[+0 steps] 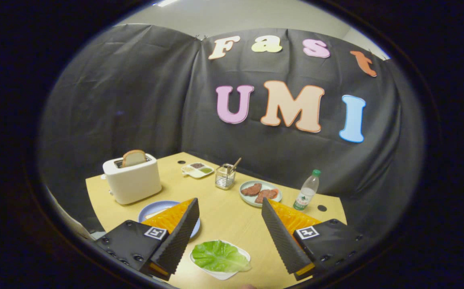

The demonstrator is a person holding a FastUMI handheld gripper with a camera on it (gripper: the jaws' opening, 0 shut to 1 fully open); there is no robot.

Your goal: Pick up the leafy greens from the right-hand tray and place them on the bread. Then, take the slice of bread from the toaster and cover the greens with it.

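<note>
Green leafy greens [220, 256] on white tray [220, 274], bottom centre, laid flat for grasping | gripper [228, 206] held above, fingers wide apart, nothing clamped | bread in toaster [133, 158] upper left, untouched.

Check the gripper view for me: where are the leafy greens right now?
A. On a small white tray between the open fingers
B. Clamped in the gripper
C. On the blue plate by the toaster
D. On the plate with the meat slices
A: the leafy greens lie on the white tray, between the wide-open fingers of the gripper, which touch nothing.
</note>
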